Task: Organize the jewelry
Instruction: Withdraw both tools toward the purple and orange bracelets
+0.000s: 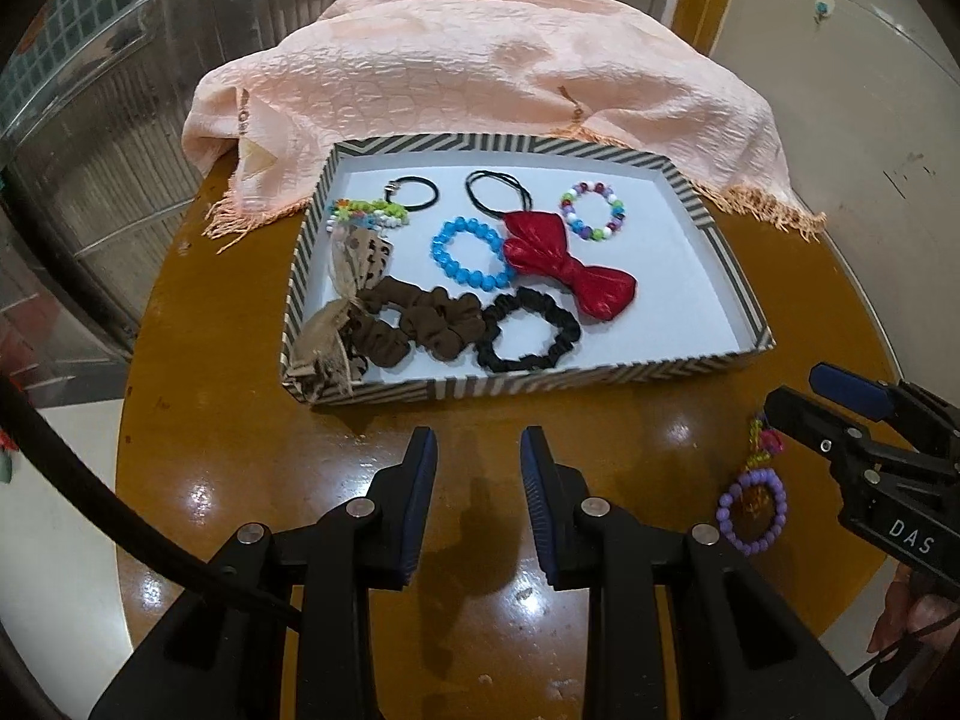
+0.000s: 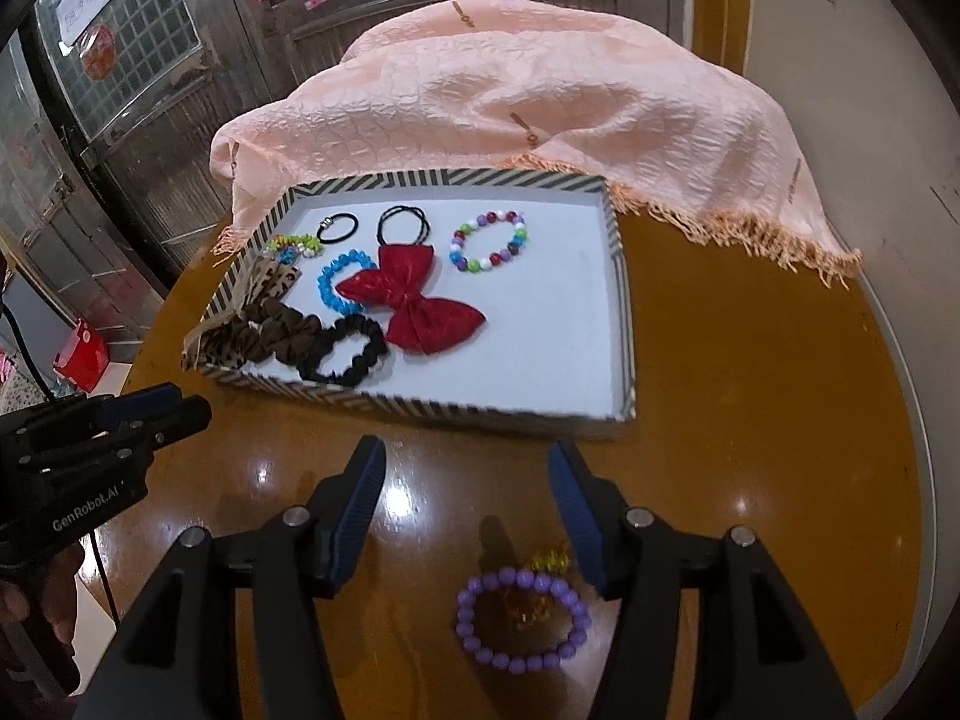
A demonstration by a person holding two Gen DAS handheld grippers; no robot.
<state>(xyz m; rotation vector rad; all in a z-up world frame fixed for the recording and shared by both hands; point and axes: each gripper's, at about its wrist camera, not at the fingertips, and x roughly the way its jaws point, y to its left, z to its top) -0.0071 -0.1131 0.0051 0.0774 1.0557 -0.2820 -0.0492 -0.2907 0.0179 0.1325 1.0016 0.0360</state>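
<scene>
One piece outside: from the left wrist we saw a purple bead bracelet [image 1: 751, 511] lying on the brown table [image 1: 240, 468], near the striped tray [image 1: 522, 387] but apart from it, likely the last item to sort.
Tray contents: the red bow [image 1: 564, 267], blue bracelet [image 1: 471, 258], black scrunchie [image 1: 528, 330] and brown scrunchie [image 1: 414, 321] lay flat and close together, as if already placed.
Left gripper [image 1: 478, 501]: we held its fingers apart over bare table, nothing between them.
Hidden, left view: the right gripper's body covered part of the bracelet's charm.
Right wrist, right gripper [image 2: 468, 519]: fingers apart, with the purple bracelet [image 2: 522, 621] lying just below and between them, untouched, we judged ready for a pick.
Unclear: the gold charm [image 2: 543, 564] was blurred; the pink cloth [image 2: 540, 96] hid whatever lay beneath it.
</scene>
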